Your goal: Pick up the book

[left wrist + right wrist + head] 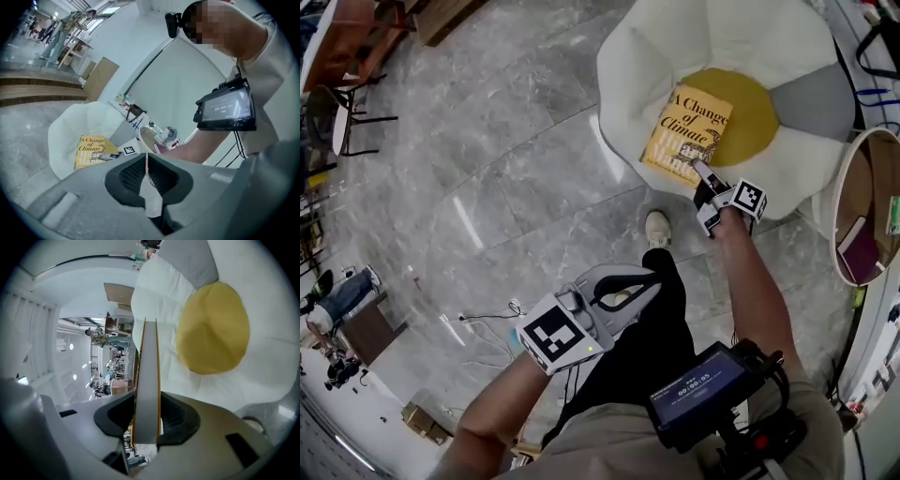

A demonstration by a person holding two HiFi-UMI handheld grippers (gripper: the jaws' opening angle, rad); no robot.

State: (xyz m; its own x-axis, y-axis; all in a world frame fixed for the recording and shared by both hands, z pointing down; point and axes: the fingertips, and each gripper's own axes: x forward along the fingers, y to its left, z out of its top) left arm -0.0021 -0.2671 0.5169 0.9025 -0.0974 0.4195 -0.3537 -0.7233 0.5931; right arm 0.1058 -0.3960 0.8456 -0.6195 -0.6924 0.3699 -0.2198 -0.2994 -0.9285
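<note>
A yellow book (686, 139) titled "A Change of Climate" hangs over the white flower-shaped chair (647, 56) and its round yellow cushion (755, 117). My right gripper (705, 176) is shut on the book's near corner. In the right gripper view the book (146, 380) stands edge-on between the jaws of the right gripper (146, 423), pages showing, with the cushion (213, 329) behind. My left gripper (649, 278) is close to my body, holding nothing. In its own view the left gripper (147, 165) has its jaws meeting in a thin seam, and the book (91, 151) shows far off at left.
A round side table (862, 206) with a lower shelf stands right of the chair. My shoe (657, 229) is on the grey marble floor before the chair. Cables (487, 314) lie on the floor at left. Dark chairs (347, 94) stand at far left.
</note>
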